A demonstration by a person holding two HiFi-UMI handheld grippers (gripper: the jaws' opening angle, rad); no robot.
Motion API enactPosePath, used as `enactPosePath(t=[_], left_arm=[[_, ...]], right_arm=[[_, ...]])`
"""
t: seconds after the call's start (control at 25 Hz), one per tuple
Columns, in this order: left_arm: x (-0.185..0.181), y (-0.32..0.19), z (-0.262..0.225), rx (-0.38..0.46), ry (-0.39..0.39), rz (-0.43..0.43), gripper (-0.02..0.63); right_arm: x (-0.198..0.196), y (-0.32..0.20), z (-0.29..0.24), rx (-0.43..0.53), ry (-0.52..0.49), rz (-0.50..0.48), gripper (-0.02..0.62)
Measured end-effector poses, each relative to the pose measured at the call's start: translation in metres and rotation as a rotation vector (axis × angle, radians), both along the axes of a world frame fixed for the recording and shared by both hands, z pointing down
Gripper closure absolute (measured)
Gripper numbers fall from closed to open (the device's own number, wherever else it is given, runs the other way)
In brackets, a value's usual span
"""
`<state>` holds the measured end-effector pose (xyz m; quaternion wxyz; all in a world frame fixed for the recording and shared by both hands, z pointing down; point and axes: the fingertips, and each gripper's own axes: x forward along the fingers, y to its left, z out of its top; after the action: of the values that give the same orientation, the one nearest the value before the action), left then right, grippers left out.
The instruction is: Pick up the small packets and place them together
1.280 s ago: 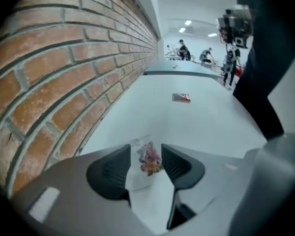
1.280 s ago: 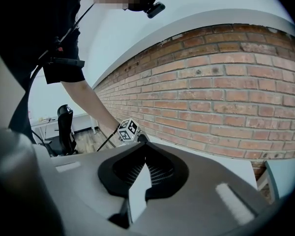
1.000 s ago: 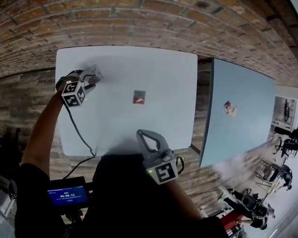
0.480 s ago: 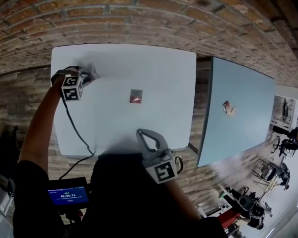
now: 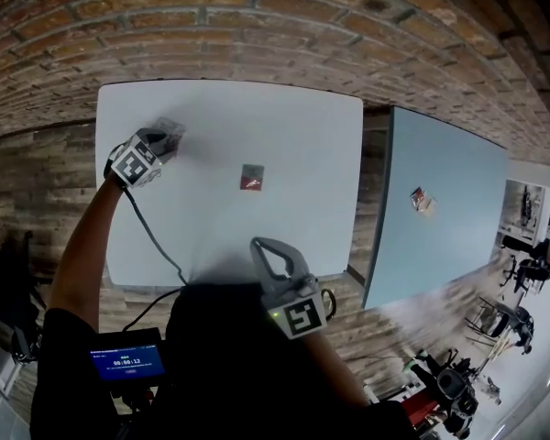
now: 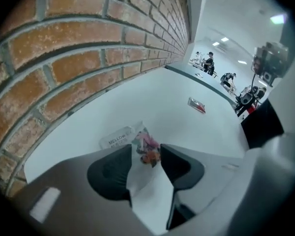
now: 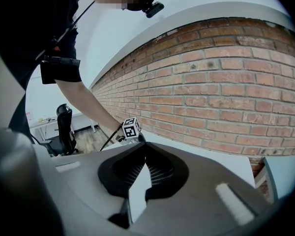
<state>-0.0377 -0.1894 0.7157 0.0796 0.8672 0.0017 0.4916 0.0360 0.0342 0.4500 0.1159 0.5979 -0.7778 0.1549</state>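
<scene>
Facing the brick wall (image 5: 257, 26), I hold my left tongs (image 6: 146, 154) tipped down over the far corner of the white table (image 5: 284, 126), because a packet (image 6: 137, 140) lies there. A grey table (image 5: 449, 172) stands off to the right of my right tongs (image 7: 145, 154), which hang pressed together and empty at the near edge, out of the way. The left jaws have just been opening and stand apart, the packet between their tips, unpinched, I judge. A second packet (image 5: 251, 178) lies between both tongs. A third (image 5: 423, 200) sits on the grey table.
</scene>
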Motion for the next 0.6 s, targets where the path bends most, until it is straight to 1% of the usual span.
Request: enactPosePath(t=[0.08, 0.12, 0.2, 0.32, 0.4, 0.48, 0.56, 0.6], left_arm=[[0.003, -0.001, -0.007, 0.079, 0.037, 0.042, 0.415], [0.004, -0.003, -0.010, 0.133, 0.040, 0.089, 0.413], [0.005, -0.004, -0.013, 0.224, 0.012, 0.218, 0.411], [0.006, 0.000, -0.006, 0.310, -0.051, 0.416, 0.408], [0.005, 0.002, -0.001, 0.361, -0.077, 0.525, 0.405], [0.002, 0.002, 0.004, 0.368, -0.103, 0.593, 0.403], [0.001, 0.001, 0.008, 0.342, -0.125, 0.614, 0.403], [0.002, 0.000, 0.009, 0.327, -0.129, 0.609, 0.403]], right_arm=[[0.000, 0.000, 0.000, 0.000, -0.002, 0.001, 0.592], [0.001, 0.001, 0.001, -0.006, -0.001, -0.002, 0.592], [0.001, 0.003, 0.002, -0.010, 0.005, -0.008, 0.592], [-0.001, 0.006, 0.000, 0.005, 0.007, -0.004, 0.592], [-0.003, 0.010, 0.000, -0.010, 0.011, -0.001, 0.592], [-0.004, 0.013, 0.000, -0.034, 0.024, -0.001, 0.592], [-0.001, 0.015, -0.004, -0.027, 0.024, 0.019, 0.592], [0.001, 0.016, -0.005, -0.024, 0.026, 0.028, 0.592]])
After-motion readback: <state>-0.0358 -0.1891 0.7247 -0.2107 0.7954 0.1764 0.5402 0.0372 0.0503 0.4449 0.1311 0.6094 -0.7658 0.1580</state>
